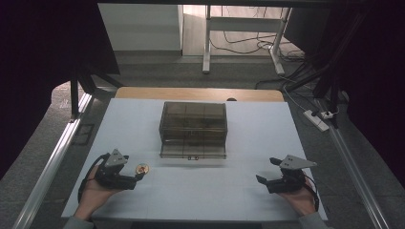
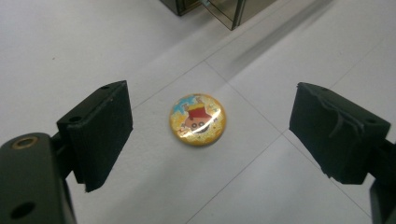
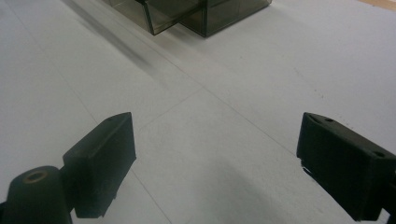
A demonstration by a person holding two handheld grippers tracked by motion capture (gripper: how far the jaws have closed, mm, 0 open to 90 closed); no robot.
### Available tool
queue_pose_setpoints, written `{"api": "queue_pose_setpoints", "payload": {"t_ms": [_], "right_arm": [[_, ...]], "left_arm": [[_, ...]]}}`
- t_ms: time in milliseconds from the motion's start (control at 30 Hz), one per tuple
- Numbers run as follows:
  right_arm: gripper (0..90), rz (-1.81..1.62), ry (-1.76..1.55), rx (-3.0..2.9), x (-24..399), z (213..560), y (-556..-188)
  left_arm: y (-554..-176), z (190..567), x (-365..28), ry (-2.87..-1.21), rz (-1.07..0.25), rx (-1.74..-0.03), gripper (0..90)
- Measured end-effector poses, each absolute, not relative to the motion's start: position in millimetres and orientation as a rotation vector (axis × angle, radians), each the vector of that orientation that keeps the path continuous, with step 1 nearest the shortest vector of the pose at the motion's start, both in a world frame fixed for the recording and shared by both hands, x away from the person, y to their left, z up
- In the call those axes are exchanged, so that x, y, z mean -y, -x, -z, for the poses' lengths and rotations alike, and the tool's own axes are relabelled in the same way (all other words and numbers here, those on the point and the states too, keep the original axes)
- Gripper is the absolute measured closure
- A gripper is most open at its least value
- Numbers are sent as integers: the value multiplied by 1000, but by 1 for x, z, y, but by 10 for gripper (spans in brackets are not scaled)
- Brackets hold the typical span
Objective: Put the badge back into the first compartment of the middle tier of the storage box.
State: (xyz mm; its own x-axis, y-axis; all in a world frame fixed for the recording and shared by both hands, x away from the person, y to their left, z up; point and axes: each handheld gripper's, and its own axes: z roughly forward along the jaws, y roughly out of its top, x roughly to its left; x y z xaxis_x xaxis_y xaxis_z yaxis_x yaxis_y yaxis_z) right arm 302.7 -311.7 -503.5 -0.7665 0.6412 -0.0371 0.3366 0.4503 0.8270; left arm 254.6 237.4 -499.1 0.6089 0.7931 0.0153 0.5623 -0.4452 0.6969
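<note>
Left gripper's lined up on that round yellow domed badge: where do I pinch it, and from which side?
Probably across the rim of the round yellow domed badge, coming straight down. It lies flat on the white table, low and glossy, so only opposite edges offer purchase. The left gripper already stands open with a finger on either side.

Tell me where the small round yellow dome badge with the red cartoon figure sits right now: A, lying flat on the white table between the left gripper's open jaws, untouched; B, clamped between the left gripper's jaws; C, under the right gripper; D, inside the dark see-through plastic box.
A: the left gripper view shows the small round yellow dome badge flat on the white table, with the left gripper open, both jaws standing clear of it.
</note>
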Motion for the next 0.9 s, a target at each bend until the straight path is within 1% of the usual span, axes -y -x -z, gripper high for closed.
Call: {"api": "queue_pose_setpoints", "payload": {"t_ms": [200, 400, 567, 767, 900], "right_arm": [[116, -1228, -831, -2371, 311, 504, -303], [116, -1213, -836, -2372, 310, 505, -302], [116, -1220, -835, -2380, 310, 505, -303], [116, -1219, -836, -2382, 310, 505, -303], [116, -1215, -833, -2387, 310, 506, -303]], "left_arm": [[-264, 501, -236, -2223, -420, -1062, 132], [-273, 503, -237, -2239, -388, -1073, 138], [-287, 505, -230, -2306, -370, -1066, 142], [-300, 503, -228, -2334, -339, -1063, 148], [-302, 506, -227, -2362, -324, -1060, 157]]}}
